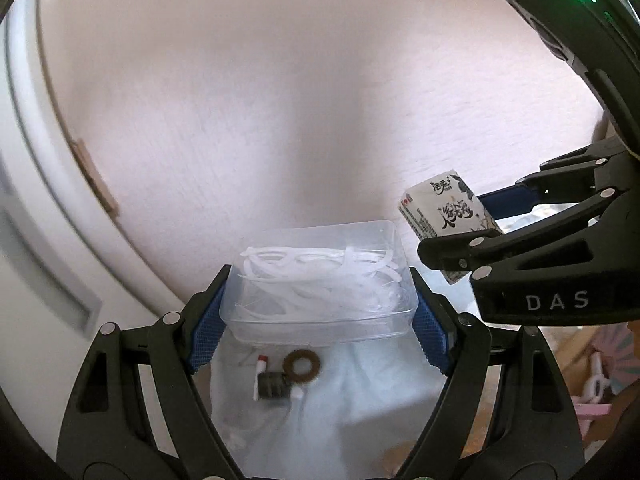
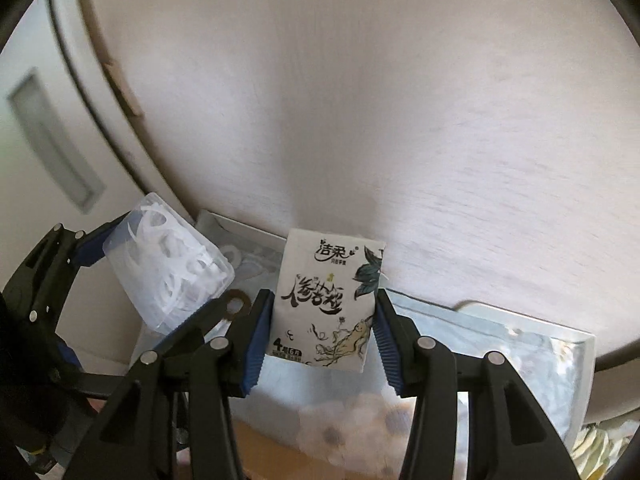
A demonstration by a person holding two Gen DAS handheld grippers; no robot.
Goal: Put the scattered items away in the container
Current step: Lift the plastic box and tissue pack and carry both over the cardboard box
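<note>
A clear plastic box [image 1: 320, 280] packed with white floss picks [image 1: 316, 276] sits clamped between the blue pads of the left tool [image 1: 320, 312], its jaws spread wide to span the box's 2 side walls and lift it clear of the surface below. Just to its right, a small white tissue pack [image 2: 326, 300] printed with black calligraphy and a ginseng drawing stands upright in the right tool [image 2: 322, 330], whose jaws are drawn in about halfway and press on the pack's 2 long edges. In the left wrist view the same pack [image 1: 444, 216] shows tilted, pinched in the right tool [image 1: 476, 224] beside and slightly above the box. Beneath both loads lies a large translucent container [image 2: 576, 364], its rim running along the foot of a pale wood-grain wall [image 2: 400, 100]. Inside it, seen past the box, rest a brown ring [image 1: 302, 365], a dark ribbed cylinder [image 1: 273, 386] and a white stick with a red tip [image 1: 260, 368], close together on its pale floor. To the left of the wall is a white door [image 2: 40, 140] with a recessed panel. A pink-and-white clip [image 1: 596, 384] lies at the lower right of the left wrist view, outside the container.
</note>
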